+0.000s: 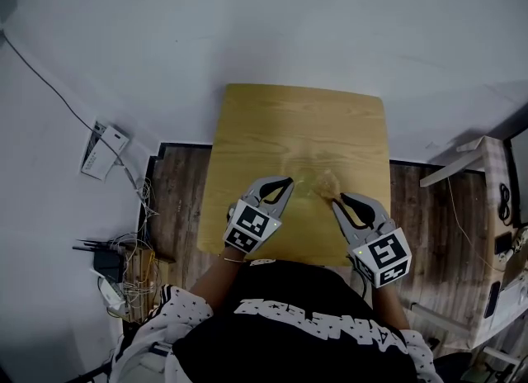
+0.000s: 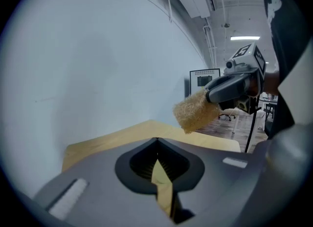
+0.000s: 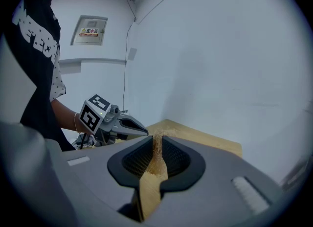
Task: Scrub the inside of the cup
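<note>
On the light wooden table [image 1: 272,117] my right gripper [image 1: 337,200] is shut on a tan loofah sponge [image 1: 328,181], which sticks out past its tips. The left gripper view shows that sponge [image 2: 194,112] hanging from the right gripper above the table. In the right gripper view its fibres [image 3: 157,145] are pinched between the jaws of the right gripper [image 3: 157,138]. My left gripper [image 1: 289,182] hovers just left of the sponge, and the left gripper [image 2: 156,143] is shut with nothing in it. A faint glassy patch [image 1: 307,177] lies between the grippers; I cannot tell if it is the cup.
Cables, power strips and a router [image 1: 115,266] clutter the wooden floor left of the table. A white box [image 1: 103,150] lies by the wall. A pale wooden frame [image 1: 483,183] stands at the right. The person's torso is against the table's near edge.
</note>
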`<control>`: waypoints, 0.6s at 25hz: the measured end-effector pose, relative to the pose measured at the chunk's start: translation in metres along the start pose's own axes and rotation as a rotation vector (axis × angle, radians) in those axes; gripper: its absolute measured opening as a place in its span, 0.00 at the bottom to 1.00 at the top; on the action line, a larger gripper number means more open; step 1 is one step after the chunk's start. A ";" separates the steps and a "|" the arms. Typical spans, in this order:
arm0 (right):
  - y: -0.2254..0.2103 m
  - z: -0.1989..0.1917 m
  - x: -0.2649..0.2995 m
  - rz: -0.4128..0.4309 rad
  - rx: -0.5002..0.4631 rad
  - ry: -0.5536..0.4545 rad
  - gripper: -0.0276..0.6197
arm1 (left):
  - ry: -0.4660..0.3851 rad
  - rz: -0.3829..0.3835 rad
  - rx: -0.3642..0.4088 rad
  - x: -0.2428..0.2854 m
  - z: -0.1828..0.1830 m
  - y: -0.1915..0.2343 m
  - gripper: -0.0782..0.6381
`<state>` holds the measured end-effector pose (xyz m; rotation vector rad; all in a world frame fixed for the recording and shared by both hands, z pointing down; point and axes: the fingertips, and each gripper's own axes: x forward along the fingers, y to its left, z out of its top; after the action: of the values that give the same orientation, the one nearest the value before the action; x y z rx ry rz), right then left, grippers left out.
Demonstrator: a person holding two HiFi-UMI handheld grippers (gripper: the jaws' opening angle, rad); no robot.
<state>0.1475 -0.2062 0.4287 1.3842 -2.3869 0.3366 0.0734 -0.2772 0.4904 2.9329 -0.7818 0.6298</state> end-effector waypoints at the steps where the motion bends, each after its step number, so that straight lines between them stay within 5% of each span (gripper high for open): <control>1: -0.001 0.001 0.000 0.000 0.002 -0.004 0.15 | -0.002 0.000 0.002 -0.001 0.002 -0.001 0.11; 15: -0.004 0.004 0.000 0.019 0.018 -0.033 0.15 | 0.017 0.042 0.022 -0.015 0.014 -0.001 0.11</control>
<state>0.1506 -0.2098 0.4247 1.3865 -2.4303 0.3431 0.0668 -0.2709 0.4720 2.9340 -0.8417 0.6689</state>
